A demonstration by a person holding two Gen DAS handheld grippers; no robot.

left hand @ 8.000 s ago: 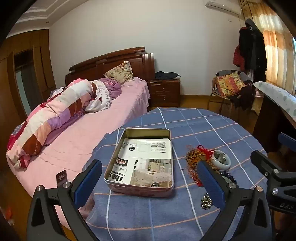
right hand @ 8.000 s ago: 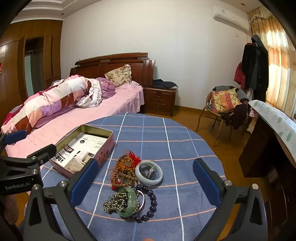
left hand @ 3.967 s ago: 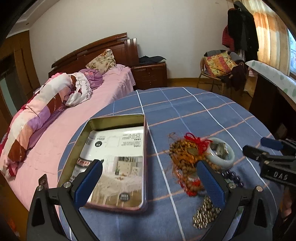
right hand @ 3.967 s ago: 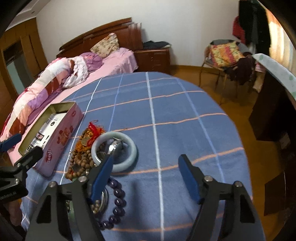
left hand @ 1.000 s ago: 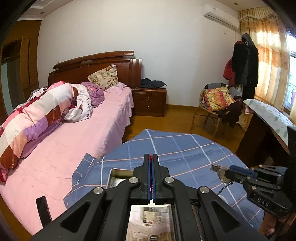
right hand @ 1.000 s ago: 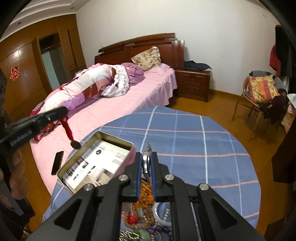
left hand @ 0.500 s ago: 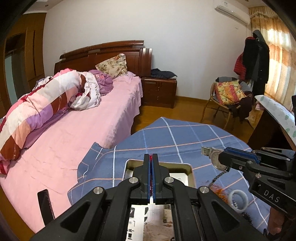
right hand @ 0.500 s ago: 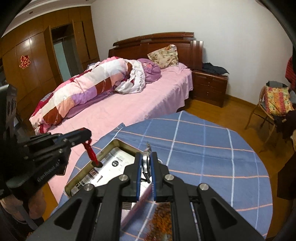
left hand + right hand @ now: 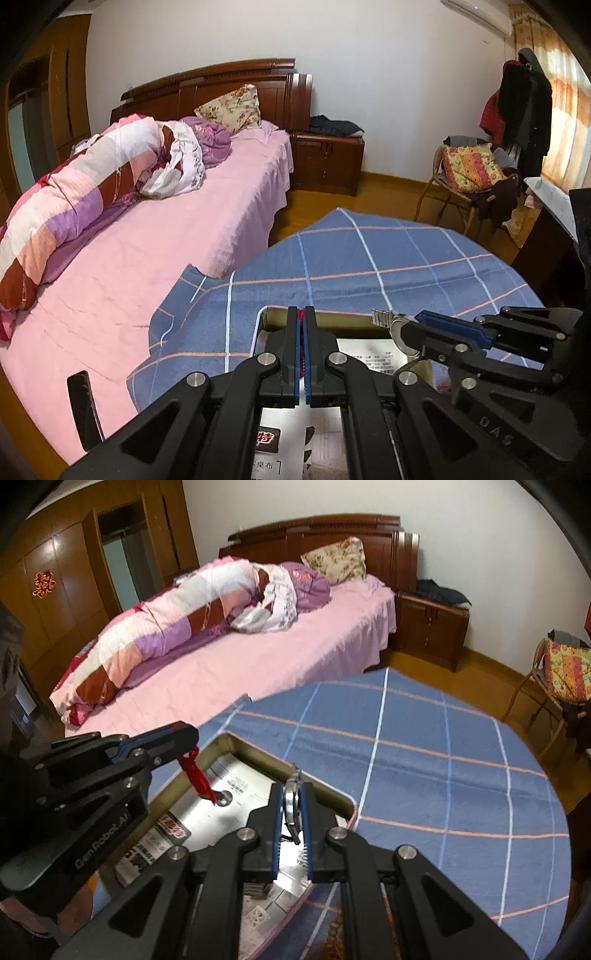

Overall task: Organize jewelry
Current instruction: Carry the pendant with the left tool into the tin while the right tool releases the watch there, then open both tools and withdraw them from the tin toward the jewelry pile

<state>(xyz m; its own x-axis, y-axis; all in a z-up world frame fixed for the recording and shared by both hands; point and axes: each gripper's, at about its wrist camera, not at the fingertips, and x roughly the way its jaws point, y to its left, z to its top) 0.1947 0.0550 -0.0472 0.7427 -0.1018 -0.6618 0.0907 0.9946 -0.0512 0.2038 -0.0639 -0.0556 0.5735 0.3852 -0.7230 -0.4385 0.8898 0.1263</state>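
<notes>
1. My left claw (image 9: 184, 740) is pressed together on a red tassel (image 9: 195, 773), which hangs over the tin (image 9: 258, 753), its tip near the printed paper (image 9: 236, 786) lining the bottom.
2. In my left view the tassel shows only as a red sliver (image 9: 302, 314) between the closed pads, at 12 o'clock from the hinges.
3. My right claw (image 9: 293, 797) pinches a metal watch (image 9: 291, 805) on edge, above the tin's near side.
4. From the left view, the watch (image 9: 391, 321) juts out at 9 o'clock from the right claw (image 9: 413, 328).
5. Wooden beads (image 9: 334, 930) lie on the blue checked cloth (image 9: 443, 775), at 5 o'clock from the tin.
</notes>
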